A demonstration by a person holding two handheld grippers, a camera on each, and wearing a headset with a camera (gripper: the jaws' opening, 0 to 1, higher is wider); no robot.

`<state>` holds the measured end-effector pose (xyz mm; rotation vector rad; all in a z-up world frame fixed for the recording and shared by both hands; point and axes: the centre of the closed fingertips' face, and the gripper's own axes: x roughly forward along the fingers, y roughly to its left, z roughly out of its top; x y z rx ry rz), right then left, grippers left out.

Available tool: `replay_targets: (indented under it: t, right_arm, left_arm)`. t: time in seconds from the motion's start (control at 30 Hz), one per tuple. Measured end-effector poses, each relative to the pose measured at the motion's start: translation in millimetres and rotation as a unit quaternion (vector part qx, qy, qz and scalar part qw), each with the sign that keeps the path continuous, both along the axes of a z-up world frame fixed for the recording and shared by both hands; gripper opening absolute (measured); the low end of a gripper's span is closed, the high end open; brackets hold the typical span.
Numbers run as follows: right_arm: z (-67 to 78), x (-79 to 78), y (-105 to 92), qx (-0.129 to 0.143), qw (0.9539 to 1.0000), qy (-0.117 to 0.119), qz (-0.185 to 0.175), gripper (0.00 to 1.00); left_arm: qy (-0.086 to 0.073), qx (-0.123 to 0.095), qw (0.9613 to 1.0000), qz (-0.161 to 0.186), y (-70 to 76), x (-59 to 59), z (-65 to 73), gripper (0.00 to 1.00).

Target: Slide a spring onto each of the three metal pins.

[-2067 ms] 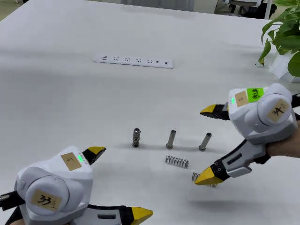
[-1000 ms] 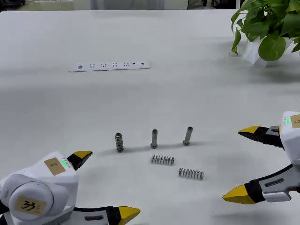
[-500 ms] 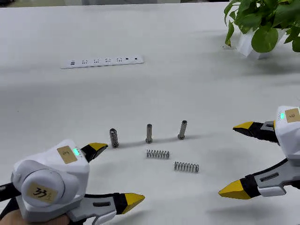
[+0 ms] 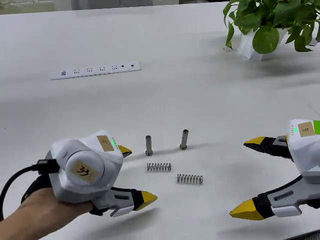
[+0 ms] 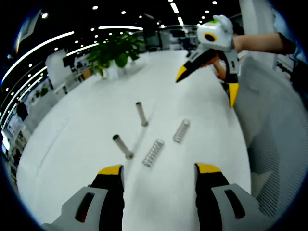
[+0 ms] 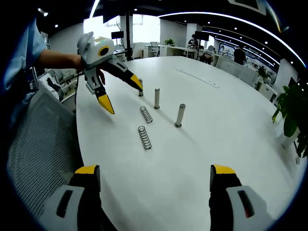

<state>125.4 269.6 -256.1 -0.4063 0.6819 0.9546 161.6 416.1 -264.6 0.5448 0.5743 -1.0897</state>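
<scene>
- The power strip (image 4: pixel 96 70) lies flat on the white table (image 4: pixel 200 90), far behind the middle pin (image 4: pixel 148 145) and off to its left in the head view.
- The left gripper (image 4: pixel 136 174) hangs over the table just left of the middle pin and nearer the person. Its yellow-tipped jaws are spread wide with nothing between them, and a hand (image 4: pixel 35 210) grips it from behind.
- The left pin (image 6: pixel 140 87) stands upright on the far side of the middle pin in the right gripper view, right at the left gripper's upper jaw tip. Its shaft looks ribbed, as with a spring round it, though it is small there.
- The middle pin stands upright and bare.
- The left spring (image 4: pixel 159 167) lies on its side just in front of the middle pin, touching nothing.
- The right spring (image 4: pixel 190 178) lies on its side in front of the middle pin and to its right, apart from the left spring.
- The right pin (image 4: pixel 184 139) stands bare, beside the middle pin on its right.
- The right gripper (image 4: pixel 247 177) hovers well to the right of the middle pin, with its jaws wide apart and empty.
- The potted plant (image 4: pixel 265 25) sits far behind the middle pin and to its right.
</scene>
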Motion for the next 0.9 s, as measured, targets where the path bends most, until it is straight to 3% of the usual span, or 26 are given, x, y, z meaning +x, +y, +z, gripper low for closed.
replay_targets:
  t: [0.1, 0.2, 0.3, 0.4, 0.53, 0.9]
  right_arm:
    - [-0.5, -1.7, -0.7, 0.001, 1.0, 0.001, 0.0, 0.95]
    - [-0.6, 0.4, -4.3, 0.008, 0.9999, 0.001, -0.011, 0.95]
    - [-0.6, 0.0, -6.7, 0.01, 0.9998, 0.0, -0.016, 0.95]
    - [-1.4, -2.8, -9.4, 0.013, 0.9997, 0.0, -0.021, 0.95]
    - [-2.9, -4.9, -14.4, 0.015, 0.9995, 0.001, -0.029, 0.94]
    - [-3.1, -9.4, -18.4, 0.022, 0.999, 0.004, -0.039, 0.93]
  left_arm:
    - [0.017, 0.014, 0.9997, -0.006, -5.2, 2.6, -5.2, 0.6]
    - [0.017, 0.031, 0.9993, -0.015, -7.6, 8.0, -10.8, 0.55]
    - [0.038, 0.037, 0.9985, -0.017, -9.8, 7.8, -15.3, 0.48]
    - [0.038, 0.057, 0.9973, -0.025, -9.9, 11.2, -21.1, 0.42]
    - [0.045, 0.056, 0.9973, -0.011, -11.5, 16.7, -22.2, 0.34]
    - [0.067, 0.068, 0.9954, 0.0, -12.6, 24.4, -32.5, 0.25]
